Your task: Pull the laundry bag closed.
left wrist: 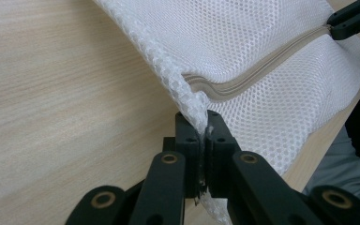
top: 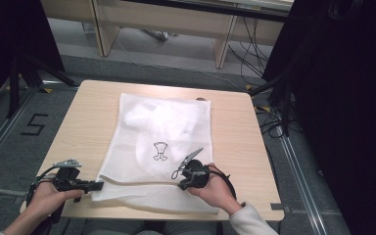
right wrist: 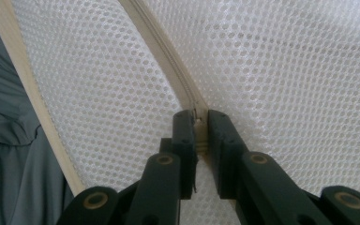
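A white mesh bag lies on the bench. The left gripper pinches the bag's near-left corner in its jaws. The right gripper grips the zipper pull near the near edge.

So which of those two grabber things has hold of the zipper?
The right gripper: its jaws pinch the zipper itself. The left gripper clamps the mesh bag at its corner.

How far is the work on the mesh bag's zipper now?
Done: a white garment already lies inside the mesh bag. In hand: the left gripper pinches the bag's corner, and the right gripper is closed on the zipper slider. Left: drawing the slider along the track; I cannot tell how much is closed.
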`<state>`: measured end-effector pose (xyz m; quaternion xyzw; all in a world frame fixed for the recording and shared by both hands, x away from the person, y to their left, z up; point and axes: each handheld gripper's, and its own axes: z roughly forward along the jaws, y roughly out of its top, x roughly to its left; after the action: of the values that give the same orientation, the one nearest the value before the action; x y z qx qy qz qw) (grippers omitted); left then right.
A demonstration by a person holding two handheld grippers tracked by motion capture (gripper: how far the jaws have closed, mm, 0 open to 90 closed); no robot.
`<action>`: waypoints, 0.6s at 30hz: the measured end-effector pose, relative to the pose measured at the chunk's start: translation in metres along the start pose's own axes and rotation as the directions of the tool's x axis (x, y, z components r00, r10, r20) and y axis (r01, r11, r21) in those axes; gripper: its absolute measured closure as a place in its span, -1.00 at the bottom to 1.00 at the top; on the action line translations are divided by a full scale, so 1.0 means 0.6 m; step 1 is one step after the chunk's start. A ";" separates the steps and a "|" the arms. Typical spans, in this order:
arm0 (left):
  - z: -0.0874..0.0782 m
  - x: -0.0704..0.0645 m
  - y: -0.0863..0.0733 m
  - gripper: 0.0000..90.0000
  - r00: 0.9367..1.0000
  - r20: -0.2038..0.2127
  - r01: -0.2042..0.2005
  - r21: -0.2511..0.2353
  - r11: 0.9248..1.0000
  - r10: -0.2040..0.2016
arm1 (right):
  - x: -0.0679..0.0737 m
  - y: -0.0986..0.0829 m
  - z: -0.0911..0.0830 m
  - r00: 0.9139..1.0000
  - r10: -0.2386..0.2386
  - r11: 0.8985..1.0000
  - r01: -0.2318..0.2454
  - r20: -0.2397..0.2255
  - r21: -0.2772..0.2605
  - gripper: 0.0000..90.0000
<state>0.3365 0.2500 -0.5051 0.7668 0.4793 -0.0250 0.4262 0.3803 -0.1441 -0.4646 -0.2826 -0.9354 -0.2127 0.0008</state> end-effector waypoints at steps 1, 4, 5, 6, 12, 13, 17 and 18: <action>0.000 -0.001 0.000 0.90 1.000 -0.004 0.002 -0.002 1.000 -0.002 | -0.001 -0.001 -0.001 1.000 -0.003 1.000 0.003 0.004 -0.002 0.83; 0.000 -0.001 -0.001 0.90 1.000 -0.009 0.003 -0.009 1.000 -0.004 | -0.002 -0.002 -0.001 1.000 -0.003 1.000 0.003 0.004 -0.002 0.83; 0.000 -0.001 0.000 0.90 1.000 -0.005 0.003 -0.008 1.000 -0.003 | -0.003 -0.003 -0.001 1.000 -0.005 1.000 0.005 0.010 0.001 0.83; 0.000 0.000 0.000 0.90 1.000 -0.001 0.004 -0.004 1.000 -0.004 | -0.003 -0.004 -0.002 1.000 0.005 1.000 -0.005 0.004 0.002 0.83; 0.000 -0.001 0.000 0.90 1.000 -0.002 0.001 -0.002 1.000 -0.001 | -0.007 -0.010 -0.005 1.000 -0.004 1.000 0.005 0.005 -0.006 0.83; 0.001 -0.001 0.000 0.90 1.000 -0.006 0.004 -0.008 1.000 -0.004 | -0.007 -0.011 -0.005 1.000 -0.004 1.000 0.004 0.004 -0.005 0.83; 0.000 0.000 0.000 0.90 1.000 0.000 0.006 -0.006 1.000 -0.006 | -0.008 -0.014 -0.006 1.000 0.006 1.000 -0.006 0.012 0.001 0.83; 0.000 -0.001 0.000 0.90 1.000 -0.002 0.008 -0.009 1.000 -0.008 | -0.010 -0.015 -0.007 1.000 0.000 1.000 0.000 0.008 -0.002 0.83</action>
<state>0.3361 0.2497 -0.5050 0.7631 0.4828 -0.0237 0.4290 0.3797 -0.1557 -0.4652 -0.2835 -0.9351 -0.2125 -0.0033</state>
